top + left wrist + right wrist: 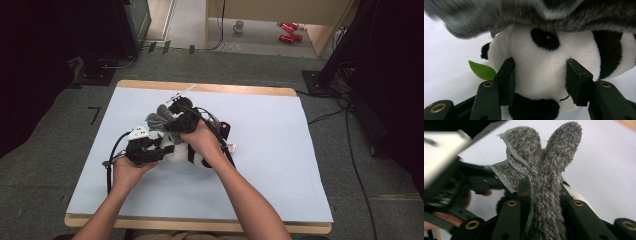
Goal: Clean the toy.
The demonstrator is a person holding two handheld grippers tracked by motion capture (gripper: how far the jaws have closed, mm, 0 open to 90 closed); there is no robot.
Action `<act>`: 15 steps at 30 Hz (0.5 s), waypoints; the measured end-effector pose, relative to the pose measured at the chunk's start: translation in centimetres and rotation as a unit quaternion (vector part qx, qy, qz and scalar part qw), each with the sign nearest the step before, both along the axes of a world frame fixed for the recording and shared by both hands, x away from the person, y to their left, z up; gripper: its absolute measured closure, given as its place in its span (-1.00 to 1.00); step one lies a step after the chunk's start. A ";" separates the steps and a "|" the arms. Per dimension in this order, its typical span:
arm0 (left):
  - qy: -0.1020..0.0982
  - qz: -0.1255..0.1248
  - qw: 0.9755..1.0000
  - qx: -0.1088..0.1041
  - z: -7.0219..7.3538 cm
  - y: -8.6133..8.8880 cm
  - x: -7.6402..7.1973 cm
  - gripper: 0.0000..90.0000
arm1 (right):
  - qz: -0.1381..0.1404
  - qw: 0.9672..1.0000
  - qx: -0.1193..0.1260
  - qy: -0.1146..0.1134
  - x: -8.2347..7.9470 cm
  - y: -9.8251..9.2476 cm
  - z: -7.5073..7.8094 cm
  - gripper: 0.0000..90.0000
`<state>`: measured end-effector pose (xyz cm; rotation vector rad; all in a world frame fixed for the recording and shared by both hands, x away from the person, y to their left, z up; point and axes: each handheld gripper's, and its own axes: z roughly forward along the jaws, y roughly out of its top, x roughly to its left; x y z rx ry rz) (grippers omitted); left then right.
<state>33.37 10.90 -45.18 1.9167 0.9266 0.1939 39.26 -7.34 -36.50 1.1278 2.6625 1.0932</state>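
A black-and-white panda plush [541, 65] lies on the pale mat [280, 165], near its middle. My left gripper [540, 75] has a jaw pressed against each side of the panda's head. A green felt leaf [482, 70] sticks out beside the head. From the high view, the left gripper [165, 150] comes in at the panda [176, 152] from the left. My right gripper [543, 187] is shut on a grey fuzzy cloth [544, 170], whose folds stand up between its jaws. That cloth [159, 120] hangs just above the panda, under the right gripper [172, 122].
The mat covers a wooden table [200, 88]. A small white tag [231, 148] lies by the right wrist. Cables [350, 150] trail over the grey floor to the right. A mug [239, 26] and red items [289, 31] sit far behind the table.
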 end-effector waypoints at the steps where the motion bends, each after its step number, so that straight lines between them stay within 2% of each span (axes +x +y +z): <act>1: 0.001 0.001 1.000 -0.003 0.0 0.0 0.0 0.06 | -0.001 1.000 0.003 -0.001 0.1 -0.3 -0.3 0.64; 4: -0.001 0.000 1.000 -0.004 -0.1 -0.1 0.0 0.06 | -0.012 1.000 -0.008 -0.010 0.5 -1.2 -0.6 0.64; 9: -0.003 -0.003 1.000 0.000 -0.1 -0.1 0.0 0.07 | -0.031 0.999 -0.010 0.007 1.4 -2.8 -0.9 0.65; 12: 0.000 -0.003 1.000 -0.001 -0.1 0.0 0.0 0.07 | -0.045 0.999 -0.030 0.004 1.7 -3.5 -1.1 0.66; 15: 0.000 -0.004 1.000 -0.001 -0.1 0.0 0.0 0.07 | -0.065 0.996 -0.054 0.018 2.2 -5.1 -1.7 0.67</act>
